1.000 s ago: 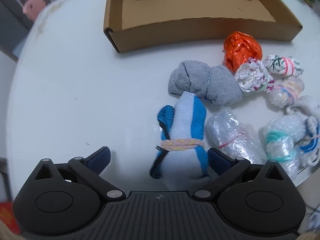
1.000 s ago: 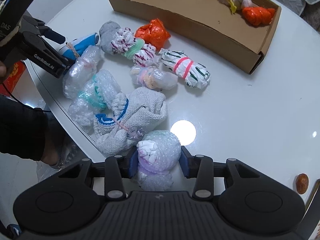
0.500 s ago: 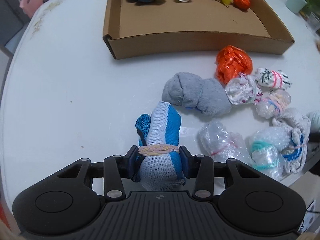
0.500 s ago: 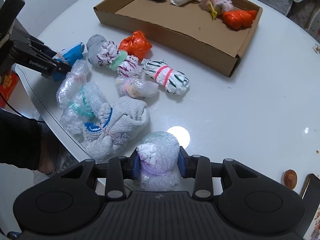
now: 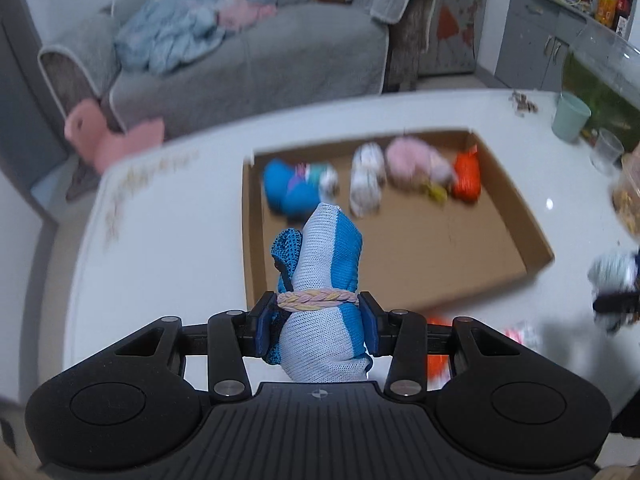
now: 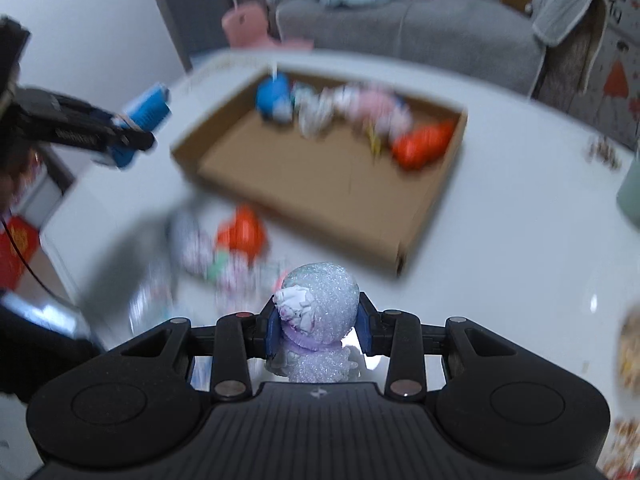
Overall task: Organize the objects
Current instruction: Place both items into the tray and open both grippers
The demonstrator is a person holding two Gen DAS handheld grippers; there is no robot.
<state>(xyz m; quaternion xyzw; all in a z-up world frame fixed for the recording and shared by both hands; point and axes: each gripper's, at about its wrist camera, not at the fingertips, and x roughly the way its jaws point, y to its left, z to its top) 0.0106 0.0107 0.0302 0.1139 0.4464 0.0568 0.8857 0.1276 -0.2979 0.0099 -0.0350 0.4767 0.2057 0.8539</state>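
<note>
My left gripper [image 5: 316, 322] is shut on a blue and white rolled sock [image 5: 326, 264] bound with a braided band, held in the air before the near left corner of the cardboard tray [image 5: 520, 236]. My right gripper [image 6: 318, 330] is shut on a bubble-wrapped bundle [image 6: 320, 300], lifted above the table. The left gripper with its sock also shows in the right wrist view [image 6: 132, 136], left of the tray [image 6: 312, 224]. Several bundles lie along the tray's far wall, among them a blue one [image 5: 290, 190] and an orange one [image 5: 466, 174].
Loose bundles, one orange [image 6: 240, 234], lie blurred on the white table [image 5: 160, 240] below my right gripper. A green cup [image 5: 570, 116] and a clear cup [image 5: 606, 152] stand at the table's right. A grey sofa [image 5: 260, 56] is behind.
Both grippers have lifted off the table with their bundles and tilted up toward the tray. The left gripper closed on the sock between the earliest frame and the middle one.
</note>
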